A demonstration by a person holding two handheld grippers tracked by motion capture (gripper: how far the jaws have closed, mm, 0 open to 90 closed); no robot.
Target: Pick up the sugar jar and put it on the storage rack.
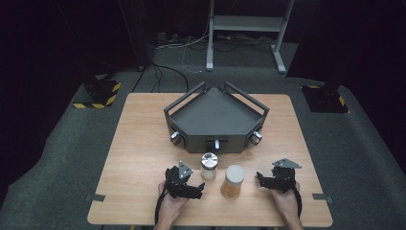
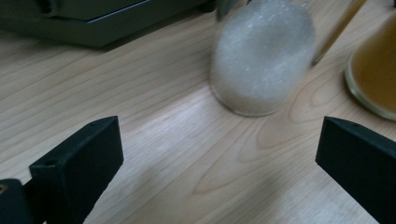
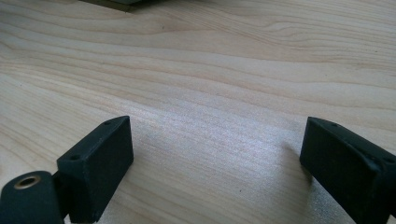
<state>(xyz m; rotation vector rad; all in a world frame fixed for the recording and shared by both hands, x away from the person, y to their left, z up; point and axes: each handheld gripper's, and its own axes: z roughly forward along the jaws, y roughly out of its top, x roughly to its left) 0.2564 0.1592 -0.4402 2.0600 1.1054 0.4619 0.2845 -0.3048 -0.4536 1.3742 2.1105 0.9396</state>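
A small jar of white grains with a metal lid (image 1: 209, 166) stands on the wooden table (image 1: 143, 158), and an amber jar with a pale lid (image 1: 233, 181) stands just right of it. My left gripper (image 1: 193, 186) sits low on the table, left of both jars and apart from them. In the left gripper view its jaws (image 2: 219, 149) stand wide open with nothing between them; the white jar (image 2: 261, 60) is ahead and the amber jar (image 2: 376, 70) at the right edge. My right gripper (image 1: 262, 179) rests right of the amber jar, open (image 3: 215, 149) over bare wood.
A dark grey angular tray unit (image 1: 215, 140) with knobs on its front faces stands at the middle back of the table, just behind the jars; its base shows at the top of the left gripper view (image 2: 93, 23). Grey carpet, cables and a metal stand lie beyond.
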